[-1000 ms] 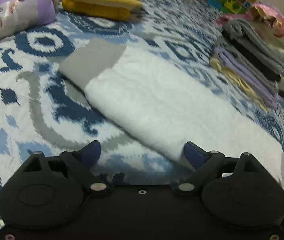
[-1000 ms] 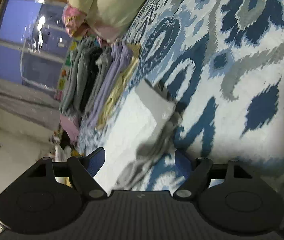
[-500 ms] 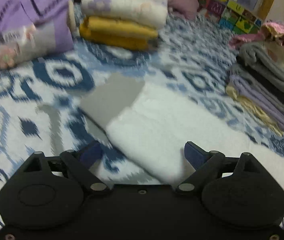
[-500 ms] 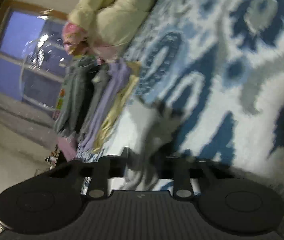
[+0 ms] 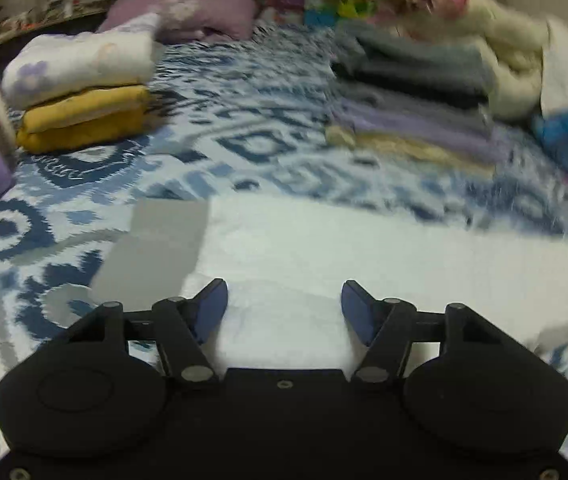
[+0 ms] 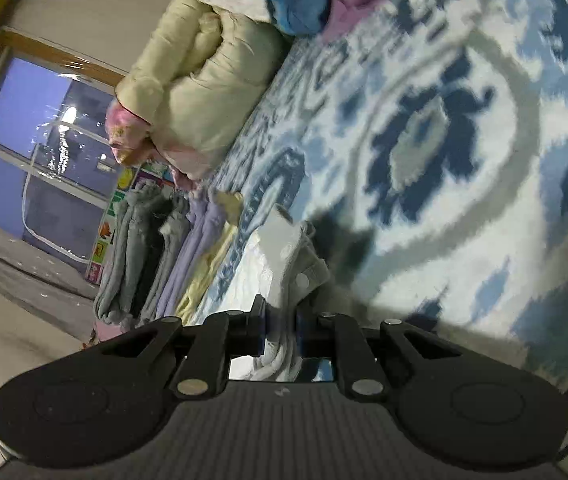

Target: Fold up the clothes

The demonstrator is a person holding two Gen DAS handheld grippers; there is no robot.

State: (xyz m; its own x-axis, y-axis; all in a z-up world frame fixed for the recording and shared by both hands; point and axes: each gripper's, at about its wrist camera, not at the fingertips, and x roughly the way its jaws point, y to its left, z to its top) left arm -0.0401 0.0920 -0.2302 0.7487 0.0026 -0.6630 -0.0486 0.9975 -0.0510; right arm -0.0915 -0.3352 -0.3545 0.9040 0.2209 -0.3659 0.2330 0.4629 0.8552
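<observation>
White fleecy garment (image 5: 323, 248) with grey cuff or hem band (image 5: 156, 252), lying as a long flat strip across blue-and-white patterned bed cover (image 5: 244, 140). Grey band at left end in left wrist view; far right end out of focus.

Left tongs (image 5: 284, 306): spread wide, nothing between them, poised low over near edge of white garment. Contact with fabric: cannot tell.

Right tongs (image 6: 280, 328): closed tight on a bunched fold of the white garment (image 6: 284, 256), with a white snap or button visible just above the grip. Gripped end raised off the bed cover, shadow beneath it.

Surroundings: yellow and white folded pile (image 5: 84, 92) at back left; stack of grey, black, lilac and pale yellow folded items (image 5: 415, 100) at back right; cream padded jacket (image 6: 204, 84) beyond that.

Stage, judged: a fold in progress, one end held by right tongs, other end flat. How many folds already in the strip: not determinable.

Risks, judged:
- Thick bunch in right tongs, likely several layers. Uneven pinch could let inner layers slip, leaving a skewed fold.
- Only one end held. Carrying it over without left tongs pinning or lifting the near edge could drag the whole strip along the bed cover.
- Fleece soft and limp; sagging middle likely to crease.
- Motion blur in both views; fast travel would worsen misalignment.
</observation>
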